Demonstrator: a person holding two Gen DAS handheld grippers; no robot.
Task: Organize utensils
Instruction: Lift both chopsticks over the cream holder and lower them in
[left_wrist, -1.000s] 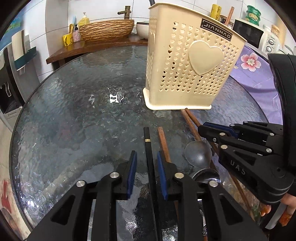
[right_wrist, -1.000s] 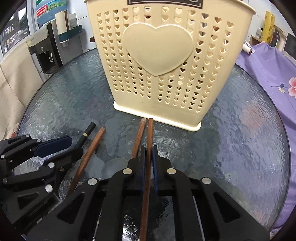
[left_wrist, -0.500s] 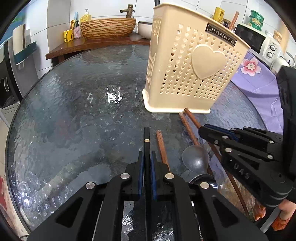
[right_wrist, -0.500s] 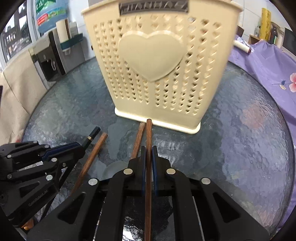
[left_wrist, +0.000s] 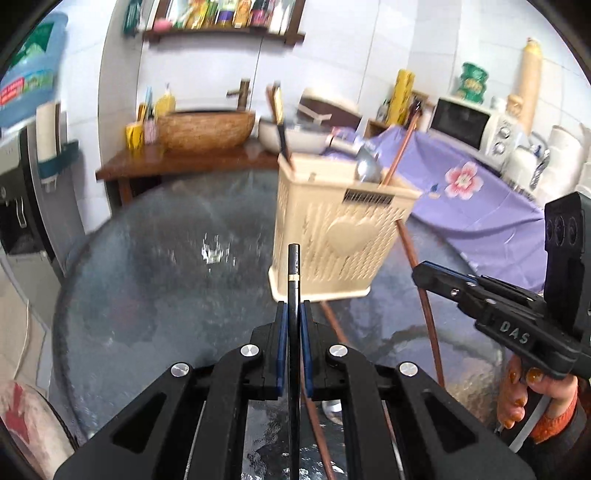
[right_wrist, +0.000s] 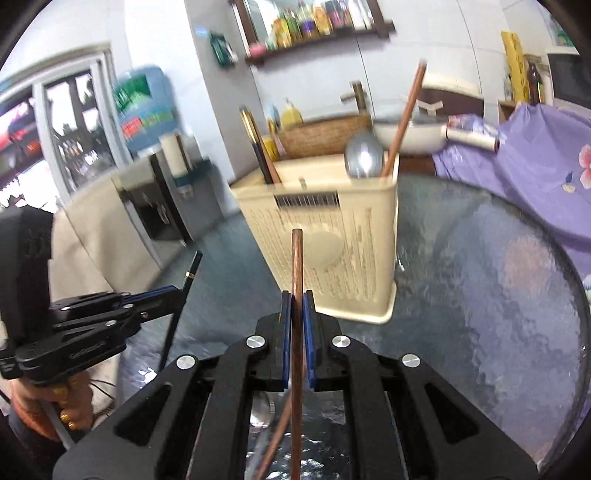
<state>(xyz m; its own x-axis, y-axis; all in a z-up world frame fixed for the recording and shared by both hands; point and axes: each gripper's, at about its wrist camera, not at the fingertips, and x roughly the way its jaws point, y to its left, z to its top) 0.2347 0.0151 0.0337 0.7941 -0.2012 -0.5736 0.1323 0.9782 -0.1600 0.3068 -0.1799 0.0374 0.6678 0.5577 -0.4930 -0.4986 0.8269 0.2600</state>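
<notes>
Now I clamp a black chopstick (left_wrist: 293, 273) in the left gripper (left_wrist: 293, 332) and a brown one (right_wrist: 296, 280) in the right gripper (right_wrist: 296, 325), both raised toward the holder (left_wrist: 334, 236) centre frame, ready for dropping in.

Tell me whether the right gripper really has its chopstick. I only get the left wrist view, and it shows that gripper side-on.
Observer: Yes. In the right wrist view the right gripper is shut on the brown chopstick, with a blue pad against each side.
Operator: Where does its tip point?
Observer: At the front of the basket, over the heart and below the rim.
Operator: How does my black chopstick look from outside?
Observer: The left gripper holds the black chopstick tilted. The gold-banded end is up and the lower end hangs beneath the fingers.
</notes>
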